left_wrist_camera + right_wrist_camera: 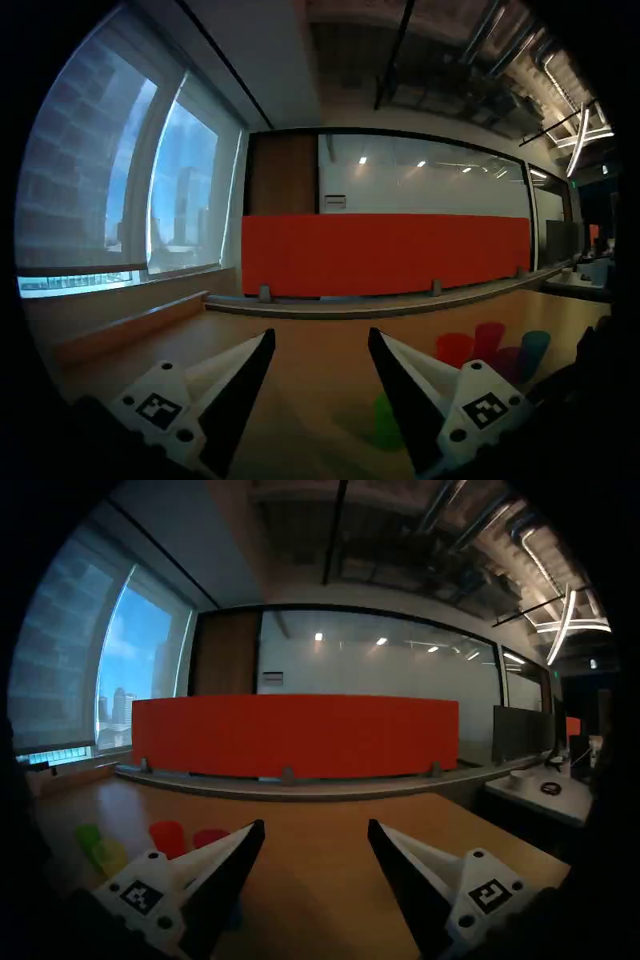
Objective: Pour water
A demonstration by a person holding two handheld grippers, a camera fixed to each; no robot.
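Observation:
In the left gripper view my left gripper hangs open over the wooden desk, nothing between its fingers. To its right stand several coloured cups: a red cup, a magenta cup, a teal cup, and a green cup partly hidden behind the right finger. In the right gripper view my right gripper is open and holds nothing. Cups sit at its lower left: a green cup, a yellow-green cup, a red cup and a crimson cup.
An orange divider panel runs along the desk's far edge, with a glass wall behind it. Windows line the left side. A white desk with small items stands at the far right.

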